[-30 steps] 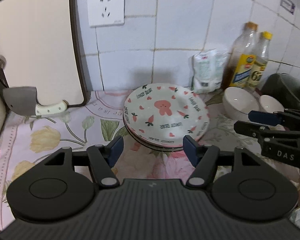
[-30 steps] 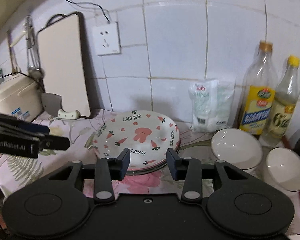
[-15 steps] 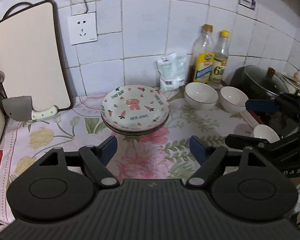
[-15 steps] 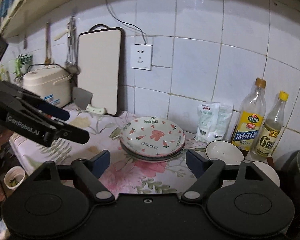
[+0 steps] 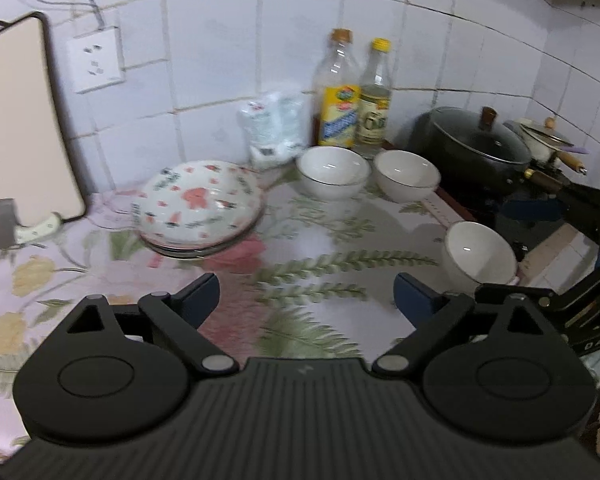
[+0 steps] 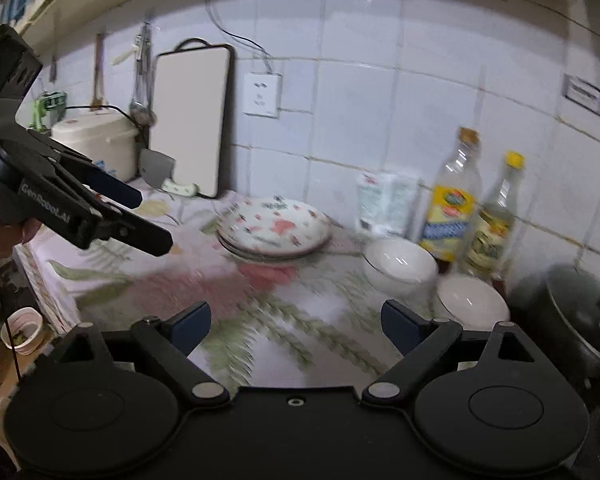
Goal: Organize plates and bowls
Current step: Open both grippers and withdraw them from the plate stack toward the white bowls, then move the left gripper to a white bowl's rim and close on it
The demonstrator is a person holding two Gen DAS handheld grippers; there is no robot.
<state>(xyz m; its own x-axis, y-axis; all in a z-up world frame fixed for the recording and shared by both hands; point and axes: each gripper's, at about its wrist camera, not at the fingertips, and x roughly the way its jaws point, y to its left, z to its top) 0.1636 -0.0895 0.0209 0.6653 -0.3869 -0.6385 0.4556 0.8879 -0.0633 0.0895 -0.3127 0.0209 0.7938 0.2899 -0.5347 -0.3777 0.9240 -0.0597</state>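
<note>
A stack of patterned plates (image 5: 198,208) (image 6: 274,226) rests on the floral counter cloth (image 5: 320,240) near the wall. Two white bowls (image 5: 334,170) (image 5: 406,174) stand right of it, below the bottles. A third white bowl (image 5: 480,254) sits at the counter's right edge. My left gripper (image 5: 306,296) (image 6: 152,222) hovers well short of the plates, its jaws opening with nothing between them. My right gripper (image 6: 296,320) is also back from the plates, jaws opening and empty. Its fingers (image 5: 532,208) show beside the third bowl in the left wrist view.
A cutting board (image 5: 20,120) and a cleaver (image 5: 0,224) lean at the left wall. Two bottles (image 5: 338,92) (image 5: 376,96) and a white bag (image 5: 272,128) stand at the back. A lidded black pot (image 5: 472,144) fills the right. A rice cooker (image 6: 96,144) stands far left.
Both grippers have drawn back from the plate stack and their jaws have spread wide. The left view has swung right, bringing the third bowl and the pot into sight.
</note>
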